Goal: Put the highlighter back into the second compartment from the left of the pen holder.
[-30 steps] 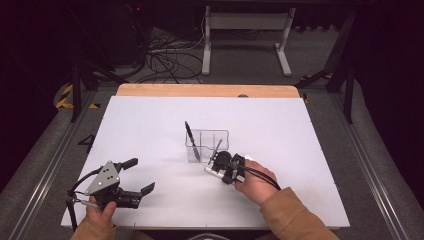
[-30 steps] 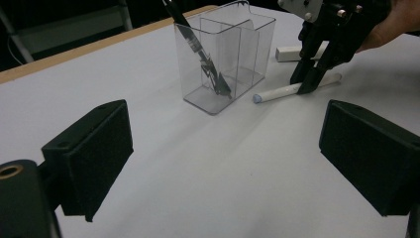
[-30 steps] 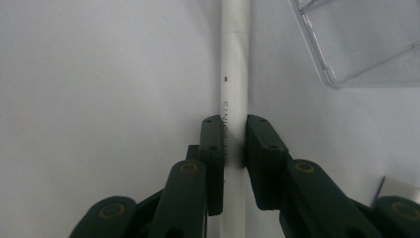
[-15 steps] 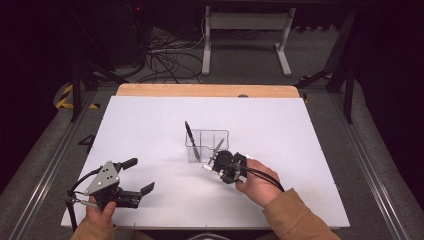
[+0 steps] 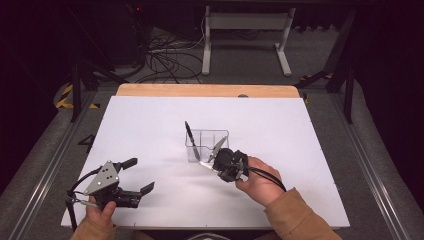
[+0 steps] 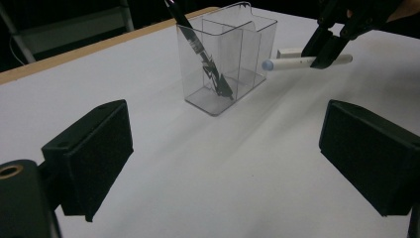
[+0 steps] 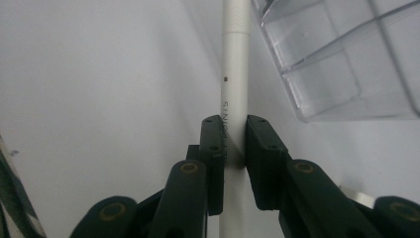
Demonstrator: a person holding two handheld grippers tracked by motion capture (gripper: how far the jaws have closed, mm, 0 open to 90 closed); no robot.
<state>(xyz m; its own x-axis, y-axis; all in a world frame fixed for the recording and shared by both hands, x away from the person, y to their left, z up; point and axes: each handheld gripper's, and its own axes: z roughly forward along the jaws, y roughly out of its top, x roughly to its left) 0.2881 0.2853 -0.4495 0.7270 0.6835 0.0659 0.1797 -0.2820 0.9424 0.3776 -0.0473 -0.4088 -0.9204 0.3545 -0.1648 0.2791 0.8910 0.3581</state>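
A clear plastic holder with compartments stands mid-table, and a black pen leans in its left compartment. My right gripper hovers just in front of the holder, shut on a white pen held off the table. In the right gripper view the jaws of the right gripper pinch the white pen across its barrel, beside the holder's wall. The left gripper rests open at the near left with nothing between its pads, facing the holder and the white pen.
A small white piece lies on the white tabletop just behind the held pen. The table's wooden far edge borders a dark floor with cables and a desk frame.
The right gripper has lifted slightly with the white pen, edging toward the holder. The left gripper has stayed where it was.
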